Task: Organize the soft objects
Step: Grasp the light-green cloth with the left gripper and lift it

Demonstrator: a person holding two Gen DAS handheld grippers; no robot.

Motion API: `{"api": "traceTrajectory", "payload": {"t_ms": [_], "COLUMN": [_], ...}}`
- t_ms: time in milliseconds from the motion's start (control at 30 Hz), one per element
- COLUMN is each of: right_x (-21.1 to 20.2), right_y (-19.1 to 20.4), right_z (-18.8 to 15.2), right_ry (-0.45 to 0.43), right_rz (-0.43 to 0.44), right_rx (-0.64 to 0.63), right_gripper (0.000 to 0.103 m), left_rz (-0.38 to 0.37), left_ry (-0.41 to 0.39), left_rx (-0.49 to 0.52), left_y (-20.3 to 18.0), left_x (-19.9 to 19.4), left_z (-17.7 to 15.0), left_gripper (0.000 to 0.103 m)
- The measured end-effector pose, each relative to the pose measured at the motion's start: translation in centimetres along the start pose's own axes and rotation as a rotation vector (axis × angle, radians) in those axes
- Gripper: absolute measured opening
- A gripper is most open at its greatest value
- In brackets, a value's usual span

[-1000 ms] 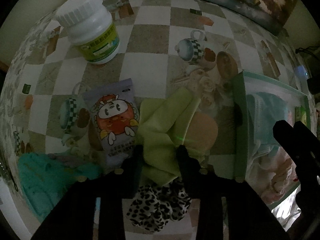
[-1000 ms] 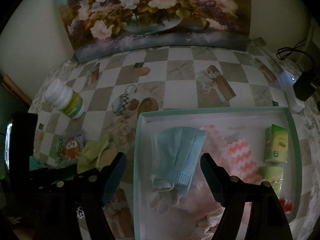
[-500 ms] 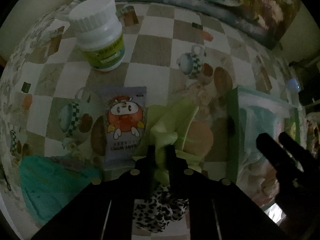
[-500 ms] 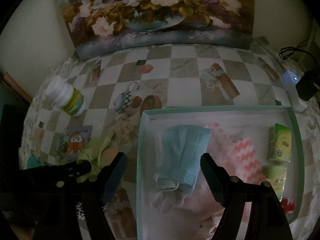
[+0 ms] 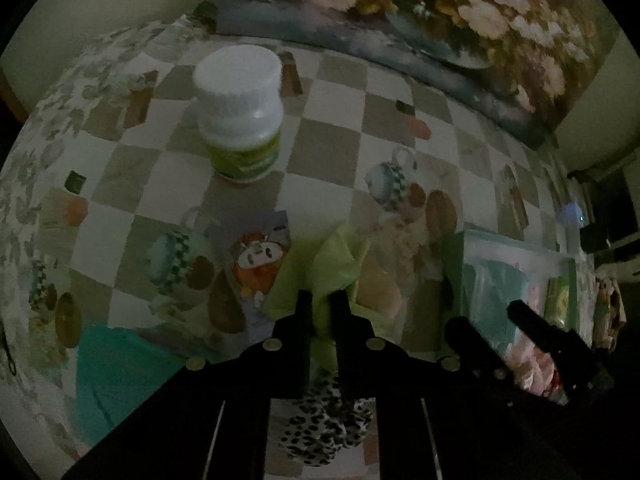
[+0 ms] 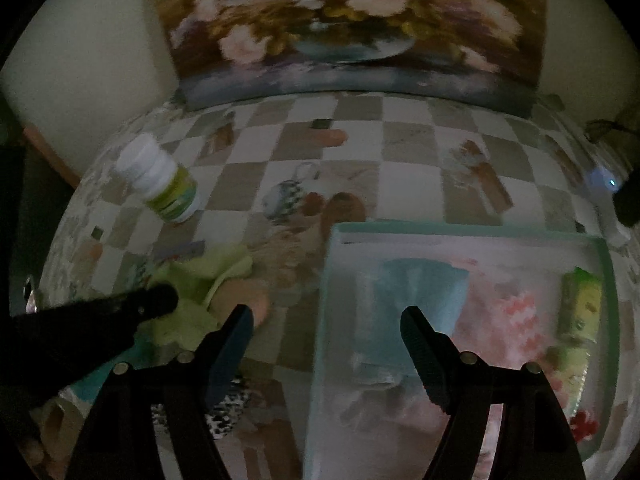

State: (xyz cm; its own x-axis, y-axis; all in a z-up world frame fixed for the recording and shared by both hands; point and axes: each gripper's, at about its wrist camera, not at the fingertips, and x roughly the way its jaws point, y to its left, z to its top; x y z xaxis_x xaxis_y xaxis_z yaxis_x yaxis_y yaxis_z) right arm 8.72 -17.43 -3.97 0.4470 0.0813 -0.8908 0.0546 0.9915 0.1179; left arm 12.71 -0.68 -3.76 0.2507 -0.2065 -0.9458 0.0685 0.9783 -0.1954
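— Where are we tonight?
— Somebody's home, dimly lit. Look at the desk [image 6: 404,184]: a checked cloth printed with teapots and roses.
— And beyond the fingers?
— A big flower painting [image 6: 352,20] leaning against a plain wall, a white pill bottle [image 5: 240,112] and a snack packet [image 5: 260,256] lying about. Household clutter.

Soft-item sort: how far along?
Done: mask and pink cloths lie in the tray. In hand: left tool shut on the green cloth. Left: leopard scrunchie and teal cloth on the table; right tool open, empty.
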Motion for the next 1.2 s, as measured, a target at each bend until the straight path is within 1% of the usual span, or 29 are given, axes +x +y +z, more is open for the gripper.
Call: {"api": "traceTrajectory", "payload": {"t_ms": [200, 467, 633, 833, 933, 1067, 1200], "right_x": [0.6, -0.4, -0.2, 1.5, 2.8, 4.1, 5.3], "right_y": [1.1, 0.1, 1.2, 4.1, 5.3, 6.3, 7.0], "right_z": [0.0, 0.4, 0.4, 0.3, 0.1, 0.0, -0.1], "right_ry": [0.007, -0.022, -0.019, 0.017, 0.046, 0.073, 0.096], "right_rz": [0.0, 0.008, 0.036, 0.082, 0.087, 0.082, 0.078], "right_rx": [-0.031, 0.01, -0.019, -0.088, -0.115, -0.142, -0.162], "right_gripper": [0.079, 0.079, 0.079, 0.079, 0.079, 0.079, 0.079], "left_rz": [-0.042, -0.085, -0.051, -0.007, 0.007, 0.001, -0.004], "left_ry": [-0.027, -0.085, -0.129, -0.182, -0.204, -0.201, -0.187], "left_rx": [-0.019, -0.027, -0.058, -0.171, -0.211, -0.249, -0.267], "left_y": [0.3, 0.5, 1.3, 4.2, 5.2, 6.1, 6.3], "left_x": [-1.4, -3.7, -4.4, -5.0, -5.1, -4.7, -4.2], "left_z": [0.2, 0.6, 1.0, 1.6, 1.6, 1.6, 1.6], "left_gripper": [0.01, 0.01, 0.01, 0.01, 0.01, 0.01, 0.01]}}
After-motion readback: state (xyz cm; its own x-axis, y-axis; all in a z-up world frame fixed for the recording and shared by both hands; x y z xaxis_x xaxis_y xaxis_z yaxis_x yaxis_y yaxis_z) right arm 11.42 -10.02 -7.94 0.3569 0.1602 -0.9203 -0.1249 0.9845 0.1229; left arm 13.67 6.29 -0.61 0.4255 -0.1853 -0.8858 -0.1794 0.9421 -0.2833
